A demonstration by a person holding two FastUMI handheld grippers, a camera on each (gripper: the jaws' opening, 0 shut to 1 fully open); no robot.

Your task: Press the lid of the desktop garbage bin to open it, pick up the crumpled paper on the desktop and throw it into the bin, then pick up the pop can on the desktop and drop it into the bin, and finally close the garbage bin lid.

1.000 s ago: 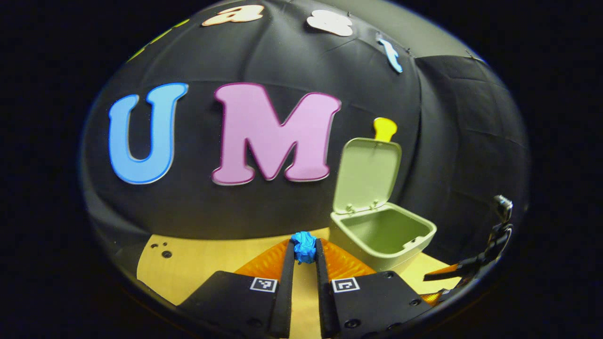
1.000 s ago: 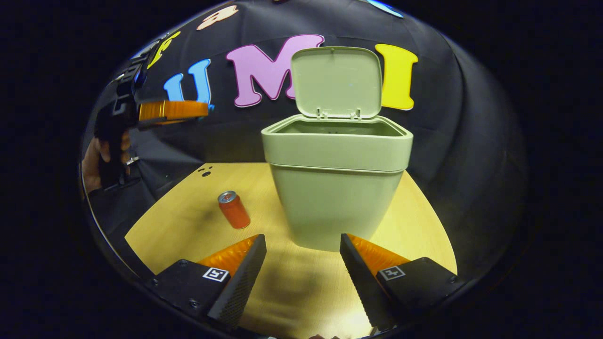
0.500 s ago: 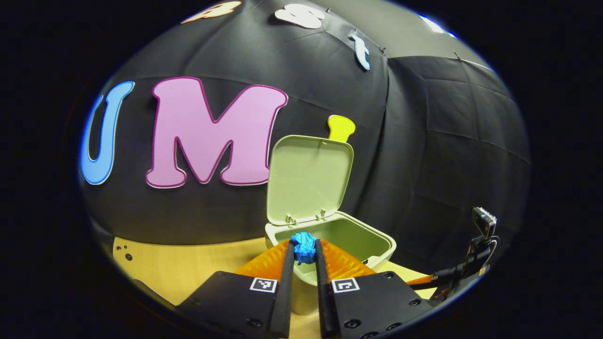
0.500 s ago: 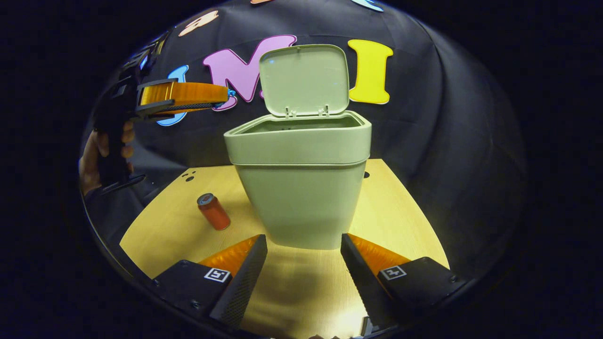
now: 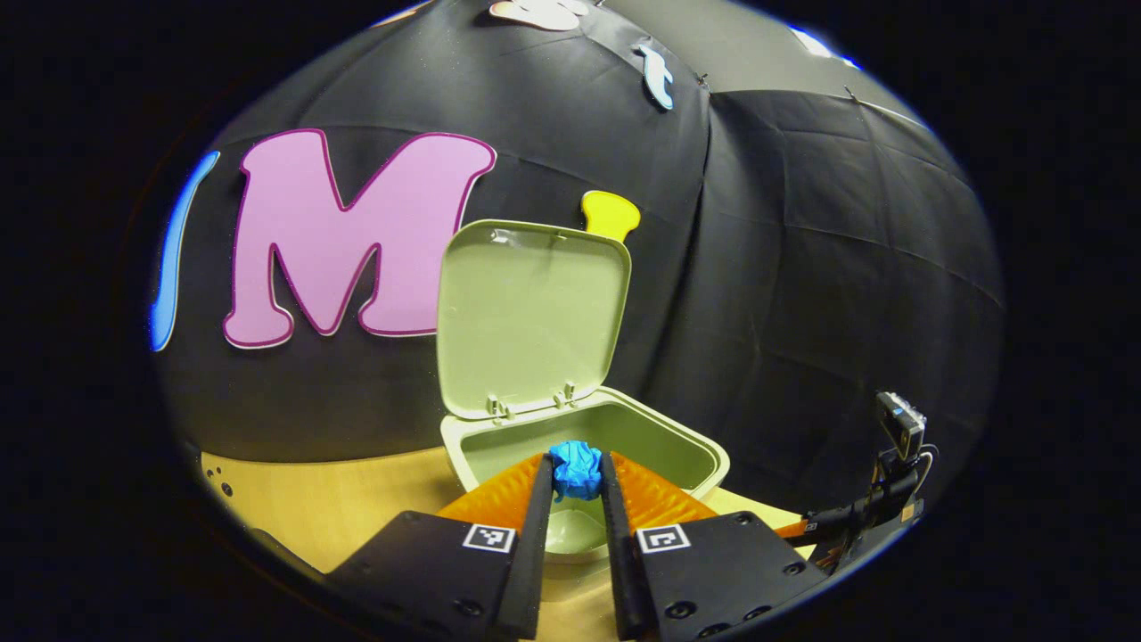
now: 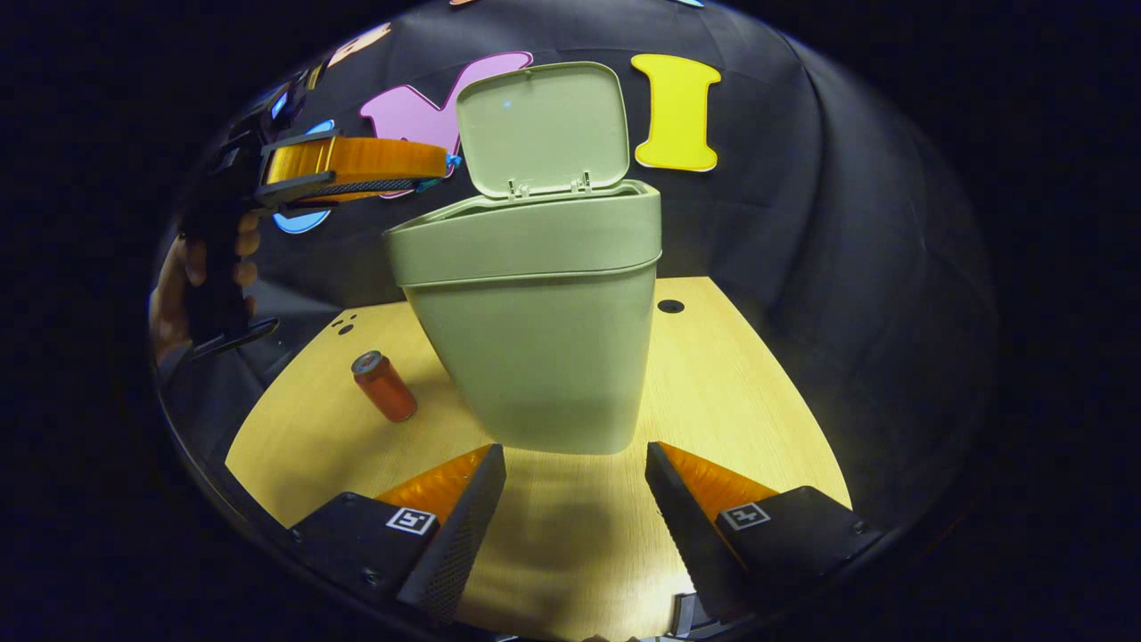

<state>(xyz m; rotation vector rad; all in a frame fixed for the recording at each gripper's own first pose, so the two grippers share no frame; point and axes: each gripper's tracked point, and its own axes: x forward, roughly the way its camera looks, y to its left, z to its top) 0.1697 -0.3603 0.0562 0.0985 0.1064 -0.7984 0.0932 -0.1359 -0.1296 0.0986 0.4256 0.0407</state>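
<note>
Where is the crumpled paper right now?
In the left gripper view the blue crumpled paper is pinched at the tips of the left gripper, held over the open mouth of the green bin, just in front of its raised lid.

Pale green bin [image 6: 535, 357] and lid [image 5: 530, 316], blue crumpled paper [image 5: 576, 471], red can [image 6: 384, 386], light wood-grain desktop [image 6: 731, 392]

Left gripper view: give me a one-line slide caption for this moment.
Left claw shut on the blue crumpled paper, poised over the open green desktop bin, lid upright.
</note>
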